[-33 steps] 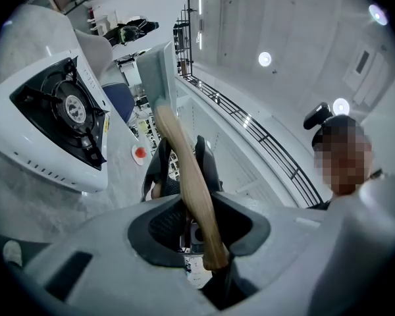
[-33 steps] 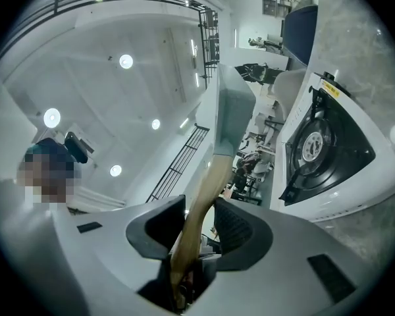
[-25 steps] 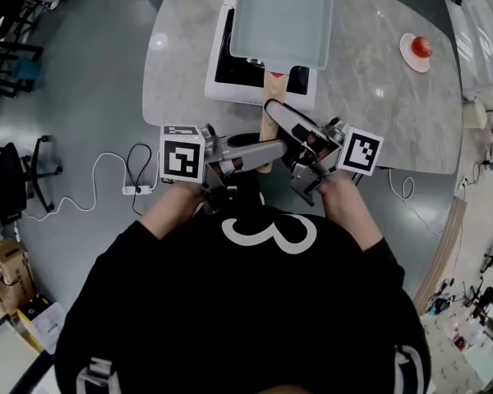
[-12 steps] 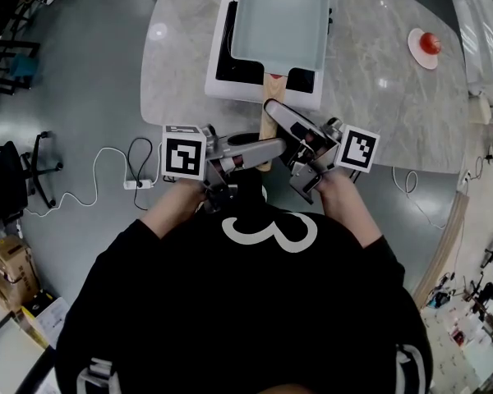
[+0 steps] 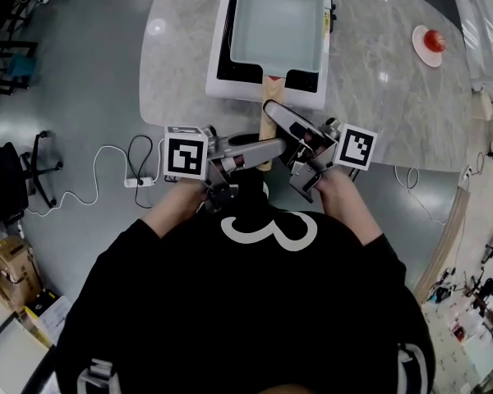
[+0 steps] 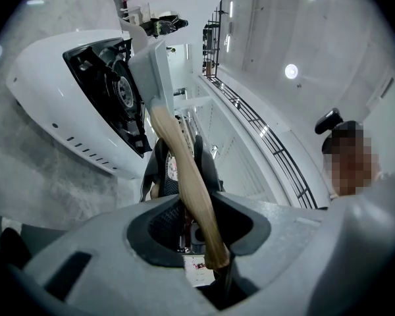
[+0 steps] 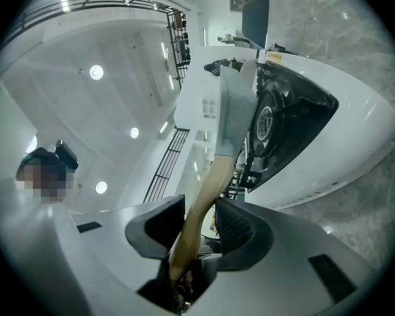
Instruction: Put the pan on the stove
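Observation:
A pale rectangular pan [image 5: 279, 19] hangs over the white stove [image 5: 222, 79] on the marble table; I cannot tell whether it touches the burner. Its wooden handle [image 5: 268, 128] points toward me past the table's edge. My left gripper [image 5: 263, 149] reaches in from the left and is shut on the handle near its end. My right gripper [image 5: 284, 121] comes from the right and is shut on the handle a little higher up. In the left gripper view the handle [image 6: 184, 176] runs between the pads up to the pan [image 6: 157, 71]. The right gripper view shows the handle [image 7: 207, 189] clamped likewise, with the stove [image 7: 316, 130] beyond.
A small plate with a red thing [image 5: 431, 41] sits at the table's far right. On the floor to the left lie a white cable and power strip [image 5: 135, 189], and a black chair [image 5: 20, 179] stands there. The table's rounded edge [image 5: 172, 121] is just ahead of my hands.
Both grippers have sunk a little with the pan, which now sits lower and squarer over the stove. Both grips on the handle are unchanged.

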`<state>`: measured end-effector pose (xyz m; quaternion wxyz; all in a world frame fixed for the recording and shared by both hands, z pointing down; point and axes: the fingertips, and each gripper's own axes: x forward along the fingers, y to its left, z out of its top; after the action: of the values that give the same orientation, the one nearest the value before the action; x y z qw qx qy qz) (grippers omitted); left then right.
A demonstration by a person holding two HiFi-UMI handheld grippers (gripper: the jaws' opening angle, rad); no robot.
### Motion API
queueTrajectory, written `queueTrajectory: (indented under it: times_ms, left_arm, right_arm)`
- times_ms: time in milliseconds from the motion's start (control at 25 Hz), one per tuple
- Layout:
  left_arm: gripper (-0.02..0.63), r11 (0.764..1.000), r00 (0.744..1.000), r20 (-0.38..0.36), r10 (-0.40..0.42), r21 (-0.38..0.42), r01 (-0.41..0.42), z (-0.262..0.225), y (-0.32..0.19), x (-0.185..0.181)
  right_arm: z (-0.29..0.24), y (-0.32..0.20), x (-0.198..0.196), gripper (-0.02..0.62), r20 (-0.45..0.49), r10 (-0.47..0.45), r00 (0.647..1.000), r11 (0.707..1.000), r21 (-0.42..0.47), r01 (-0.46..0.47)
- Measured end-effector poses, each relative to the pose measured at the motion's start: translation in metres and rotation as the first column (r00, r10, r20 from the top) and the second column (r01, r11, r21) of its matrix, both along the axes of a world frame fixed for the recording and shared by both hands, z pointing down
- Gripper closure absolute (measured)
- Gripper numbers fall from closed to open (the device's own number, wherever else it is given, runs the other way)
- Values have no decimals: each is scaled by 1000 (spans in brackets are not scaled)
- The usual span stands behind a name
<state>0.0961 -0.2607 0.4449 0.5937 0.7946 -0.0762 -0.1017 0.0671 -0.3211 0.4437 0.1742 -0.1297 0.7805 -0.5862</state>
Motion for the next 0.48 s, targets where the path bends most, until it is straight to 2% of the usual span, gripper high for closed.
queueTrajectory:
  times_ms: [480]
  left_arm:
    - [471,1000,1000,4,9,-30,-9,11,1,1]
  right_arm:
    - [13,1,1,462,-11,0,1000,1000,-28,0]
